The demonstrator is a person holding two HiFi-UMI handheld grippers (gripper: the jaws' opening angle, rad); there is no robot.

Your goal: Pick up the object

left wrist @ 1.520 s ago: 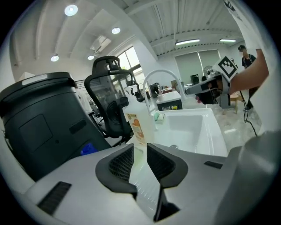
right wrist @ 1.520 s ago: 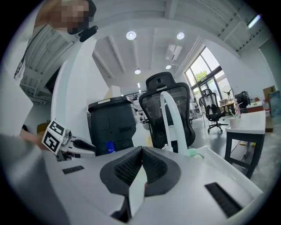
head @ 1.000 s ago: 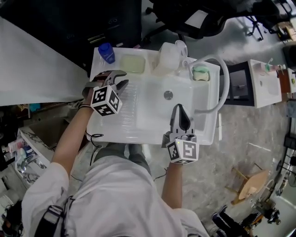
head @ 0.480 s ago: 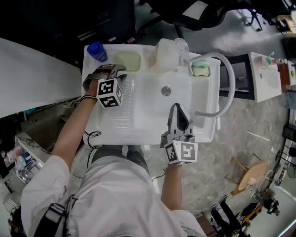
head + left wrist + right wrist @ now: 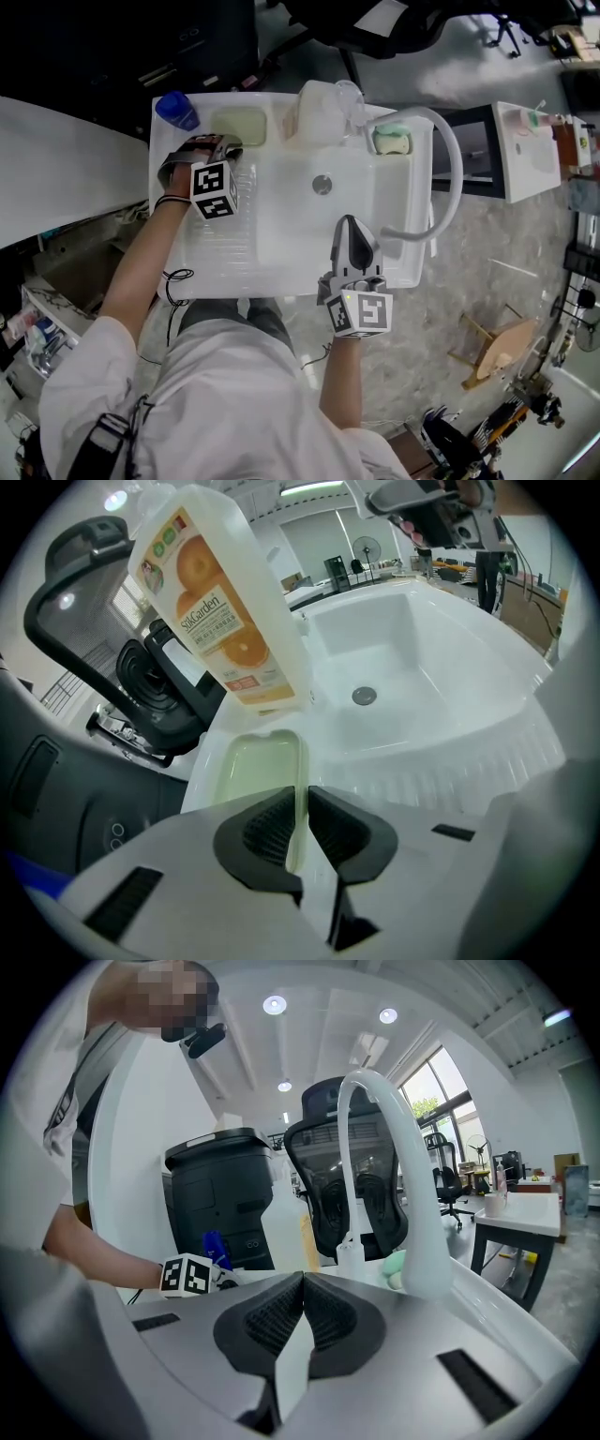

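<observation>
A pale green tray (image 5: pixel 240 127) lies in a recess at the back left of the white sink unit (image 5: pixel 216 262). My left gripper (image 5: pixel 223 145) is at its near edge. In the left gripper view the jaws stand almost together, and the pale green tray's (image 5: pixel 248 771) rim runs into the thin gap of the left gripper (image 5: pixel 300 794). Over the basin's front edge my right gripper (image 5: pixel 350 223) points toward the drain (image 5: pixel 322 184). In the right gripper view, the right gripper (image 5: pixel 302 1283) is shut on nothing.
A white jug (image 5: pixel 314 112) with an orange label (image 5: pixel 220 602) stands behind the basin, a small clear bottle (image 5: pixel 349 97) beside it. A blue-capped bottle (image 5: pixel 176 110) is at the back left corner. A green sponge (image 5: pixel 389 141) lies by the arched white faucet (image 5: pixel 455 178).
The left gripper's jaws were spread a second ago and have closed at the tray's edge. The right gripper has stayed shut over the basin's front.
</observation>
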